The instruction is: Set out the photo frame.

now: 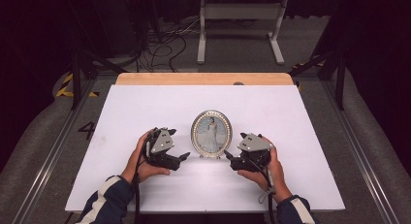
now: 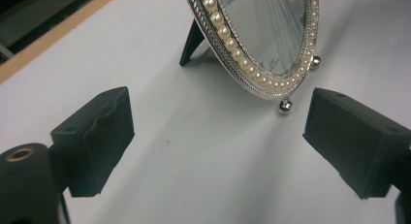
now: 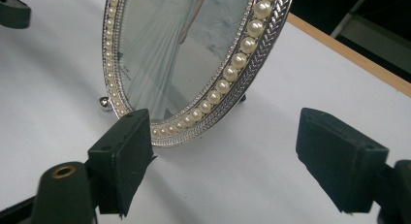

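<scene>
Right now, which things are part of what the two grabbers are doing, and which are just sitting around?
Part of the work:
- oval picture frame, standing upright on the white board
- left gripper, open, beside the frame
- right gripper, open, beside the frame

Just around:
- white board under everything
- wooden table edge
- cables on the floor behind
- white stand at the back
</scene>
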Demonstrator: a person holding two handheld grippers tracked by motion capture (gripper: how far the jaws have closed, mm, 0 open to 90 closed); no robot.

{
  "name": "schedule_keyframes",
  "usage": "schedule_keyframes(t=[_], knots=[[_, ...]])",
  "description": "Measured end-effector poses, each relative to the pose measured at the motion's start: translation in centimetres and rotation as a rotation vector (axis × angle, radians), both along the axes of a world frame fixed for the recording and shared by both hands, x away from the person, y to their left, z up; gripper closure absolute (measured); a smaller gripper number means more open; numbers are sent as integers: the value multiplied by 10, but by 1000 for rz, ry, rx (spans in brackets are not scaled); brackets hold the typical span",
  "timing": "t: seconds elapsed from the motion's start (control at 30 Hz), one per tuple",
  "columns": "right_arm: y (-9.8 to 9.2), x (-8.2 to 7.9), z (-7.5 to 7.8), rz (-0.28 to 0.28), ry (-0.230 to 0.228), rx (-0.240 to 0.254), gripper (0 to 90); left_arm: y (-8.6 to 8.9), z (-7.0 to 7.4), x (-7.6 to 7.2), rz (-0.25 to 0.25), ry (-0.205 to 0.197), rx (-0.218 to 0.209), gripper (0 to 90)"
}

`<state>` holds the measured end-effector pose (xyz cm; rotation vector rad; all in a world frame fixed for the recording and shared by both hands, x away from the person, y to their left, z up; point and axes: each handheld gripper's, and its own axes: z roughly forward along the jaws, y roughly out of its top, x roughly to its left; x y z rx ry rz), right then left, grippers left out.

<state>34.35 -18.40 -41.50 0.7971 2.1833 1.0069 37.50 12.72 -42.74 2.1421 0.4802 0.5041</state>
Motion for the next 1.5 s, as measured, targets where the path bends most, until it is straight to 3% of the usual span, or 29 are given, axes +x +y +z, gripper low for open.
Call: schedule_keyframes(t=[0.3,0.5,0.93,1.3,1.5], knots=[[-6,-3,-1,16,-7,1,178,10,-8,-2,-15,23,27,68],[-3,-4,-6,10,-18,-56,179,11,-9,-2,-8,-5,41,96],[-8,-10,-4,14,-37,-61,170,26,-13,-13,11,-6,63,97],[-26,-16,-8,12,-32,-64,158,40,-19,-23,30,-9,109,97],[-41,-19,-9,-18,-29,-47,158,50,-21,-29,49,0,91,96]])
